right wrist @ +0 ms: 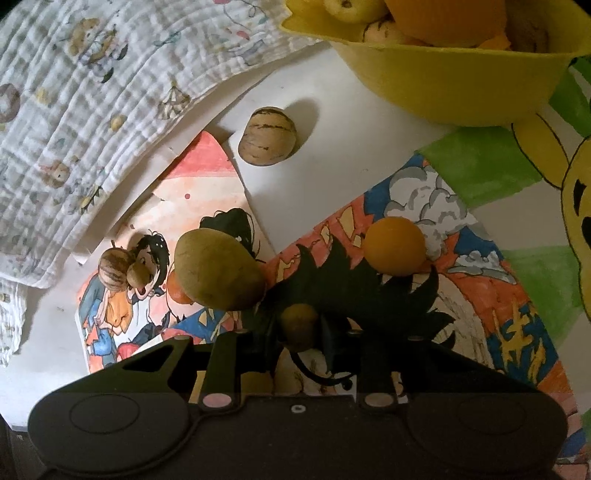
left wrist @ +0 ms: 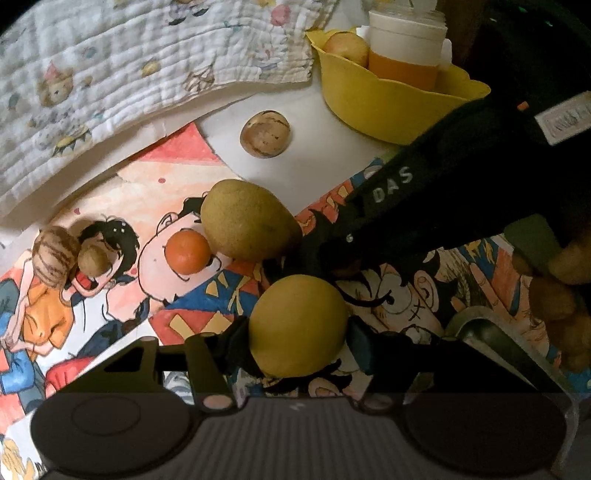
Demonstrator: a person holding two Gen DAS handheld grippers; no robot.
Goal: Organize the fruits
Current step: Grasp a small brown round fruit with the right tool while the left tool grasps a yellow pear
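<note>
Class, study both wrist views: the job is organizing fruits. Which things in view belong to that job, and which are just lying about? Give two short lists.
Part of the job:
- yellow bowl
- yellow fruit in left gripper
- small brown fruit in right gripper
- green-brown fruit
- small orange fruit
- striped fruit

Just lying about:
- quilted cloth
- cartoon drawings

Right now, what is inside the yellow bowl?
In the yellow bowl stand an apple and a white-lidded orange jar. The right wrist view also shows a striped pale fruit there. The bowl's wall hides whatever lies deeper.
</note>
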